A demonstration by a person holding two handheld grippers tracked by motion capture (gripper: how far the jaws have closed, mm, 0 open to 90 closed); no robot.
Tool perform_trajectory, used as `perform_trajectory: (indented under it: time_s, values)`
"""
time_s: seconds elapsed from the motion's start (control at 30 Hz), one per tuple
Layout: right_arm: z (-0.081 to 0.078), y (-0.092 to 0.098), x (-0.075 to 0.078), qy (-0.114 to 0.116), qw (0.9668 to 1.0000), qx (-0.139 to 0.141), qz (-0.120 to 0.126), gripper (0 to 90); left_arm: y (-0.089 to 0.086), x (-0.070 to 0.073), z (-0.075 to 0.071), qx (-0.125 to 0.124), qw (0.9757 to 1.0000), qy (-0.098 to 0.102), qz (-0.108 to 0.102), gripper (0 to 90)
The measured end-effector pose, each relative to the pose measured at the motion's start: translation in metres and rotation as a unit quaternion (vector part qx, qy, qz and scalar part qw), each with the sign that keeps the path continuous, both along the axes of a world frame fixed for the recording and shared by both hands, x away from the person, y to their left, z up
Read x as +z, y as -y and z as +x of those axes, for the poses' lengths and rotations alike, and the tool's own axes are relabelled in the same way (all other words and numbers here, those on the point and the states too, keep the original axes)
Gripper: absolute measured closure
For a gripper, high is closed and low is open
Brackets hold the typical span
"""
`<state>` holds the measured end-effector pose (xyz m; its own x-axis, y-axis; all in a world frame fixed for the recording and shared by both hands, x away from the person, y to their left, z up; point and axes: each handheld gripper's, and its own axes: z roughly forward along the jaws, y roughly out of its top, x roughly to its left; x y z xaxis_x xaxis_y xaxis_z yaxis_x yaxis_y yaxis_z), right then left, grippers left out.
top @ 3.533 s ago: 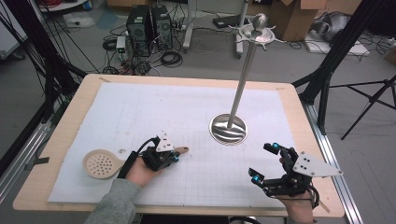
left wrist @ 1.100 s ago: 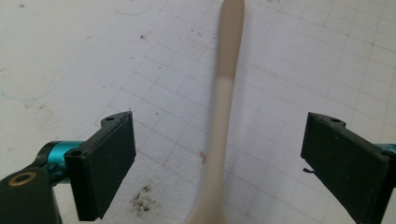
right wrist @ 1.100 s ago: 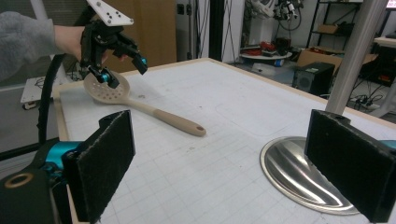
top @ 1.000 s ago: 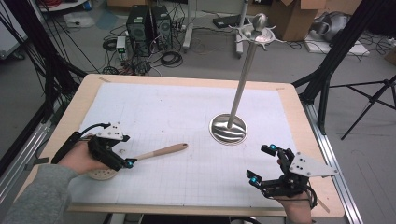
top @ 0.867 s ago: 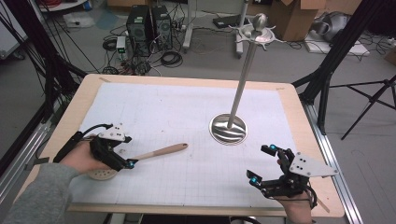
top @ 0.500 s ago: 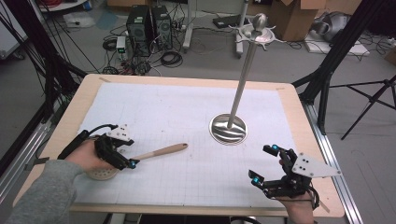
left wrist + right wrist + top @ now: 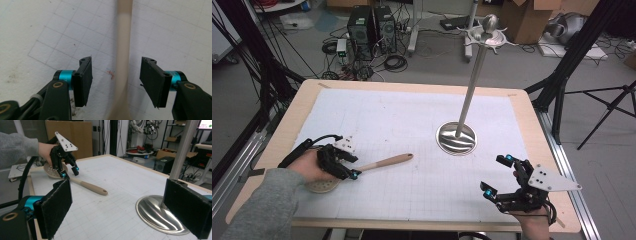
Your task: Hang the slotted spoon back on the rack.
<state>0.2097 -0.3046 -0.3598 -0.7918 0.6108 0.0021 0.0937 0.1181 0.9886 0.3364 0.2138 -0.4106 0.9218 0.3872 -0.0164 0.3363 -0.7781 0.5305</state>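
Note:
A wooden slotted spoon point(image 7: 387, 161) lies flat on the white grid mat, its round head point(image 7: 319, 186) at the left under the person's hand. My left gripper point(image 7: 352, 167) points down over the handle close to the head. In the left gripper view the handle point(image 7: 124, 37) runs up between the two pads of that gripper point(image 7: 115, 72), with a gap on each side; the jaws have just been closing around it. The right gripper view shows the same spoon point(image 7: 90, 187) and left gripper point(image 7: 69, 171) across the table. My right gripper point(image 7: 495, 174) rests open and empty at the front right point(image 7: 117, 205).
A metal stand with a round base point(image 7: 456, 138) and a tall pole point(image 7: 472, 80) stands right of centre; its base point(image 7: 160, 213) lies just ahead of my right gripper. The wooden table edge point(image 7: 412, 86) frames the mat. Cables and boxes lie on the floor beyond.
My left gripper moved left along the handle toward the spoon's head, then sank a little with its jaws narrowing around the handle. The spoon and the right gripper stayed put.

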Motion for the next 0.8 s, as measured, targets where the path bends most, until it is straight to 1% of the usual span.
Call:
perform_trajectory:
  time_s: [0.03,0.07,0.1,0.17,0.27,0.37,0.5,0.53,0.6,0.63,0.67,0.7,0.73,0.77,0.8]
  values:
    - [-0.0002,0.0002,-0.0001,-0.002,1.0000,0.000,0.000,7.5,0.0000,-0.0007,0.0003,-0.001,1.0000,-0.002,0.001,45.0]
    - [-0.0002,0.0001,-0.0001,-0.002,1.0000,0.000,0.000,7.5,0.0001,-0.0016,0.0002,-0.002,1.0000,0.001,0.003,46.0]
    - [0.0000,-0.0001,-0.0002,-0.001,1.0000,0.002,-0.001,7.4,-0.0001,-0.0017,0.0005,-0.004,0.9999,-0.001,0.009,46.6]
    - [-0.0003,-0.0008,-0.0002,-0.004,1.0000,0.003,0.000,7.5,-0.0001,-0.0034,0.0002,-0.004,1.0000,0.004,0.008,49.3]
    - [0.0000,-0.0010,-0.0004,-0.002,1.0000,0.002,-0.001,7.5,-0.0010,-0.0047,0.0001,-0.001,0.9999,0.001,0.011,50.4]
    - [0.0003,-0.0012,-0.0006,-0.003,1.0000,0.003,-0.002,7.4,-0.0020,-0.0056,0.0005,-0.006,0.9998,-0.001,0.020,51.9]
    - [0.0004,-0.0015,-0.0006,-0.003,1.0000,0.003,-0.002,7.5,-0.0017,-0.0060,0.0003,-0.002,0.9999,-0.003,0.017,53.6]
    - [0.0006,-0.0015,-0.0007,-0.002,1.0000,0.004,-0.002,7.4,-0.0013,-0.0062,0.0000,0.003,0.9999,-0.005,0.015,54.2]
    - [0.0007,-0.0017,-0.0005,-0.001,1.0000,0.003,-0.003,7.5,-0.0014,-0.0059,0.0001,0.000,0.9999,-0.003,0.016,56.8]
    - [0.0003,-0.0019,-0.0006,-0.005,1.0000,0.004,-0.002,7.4,-0.0014,-0.0054,0.0000,-0.004,0.9998,-0.003,0.019,57.7]
    - [0.0003,-0.0019,-0.0006,-0.005,1.0000,0.004,-0.002,7.4,-0.0010,-0.0061,-0.0009,-0.003,0.9999,-0.002,0.014,59.8]
    - [0.0003,-0.0019,-0.0006,-0.005,1.0000,0.004,-0.002,7.5,-0.0012,-0.0062,-0.0009,-0.009,0.9998,0.001,0.015,60.8]
    - [0.0002,-0.0017,-0.0006,-0.007,1.0000,0.003,-0.002,7.4,-0.0011,-0.0068,-0.0016,-0.008,0.9999,0.002,0.011,61.6]
    - [0.0003,-0.0016,-0.0007,-0.007,1.0000,0.003,-0.001,7.4,-0.0013,-0.0066,-0.0020,-0.011,0.9999,0.003,0.012,62.6]
    - [0.0012,-0.0013,-0.0008,-0.002,1.0000,0.003,-0.002,7.4,-0.0013,-0.0068,-0.0025,-0.013,0.9998,0.005,0.011,64.0]
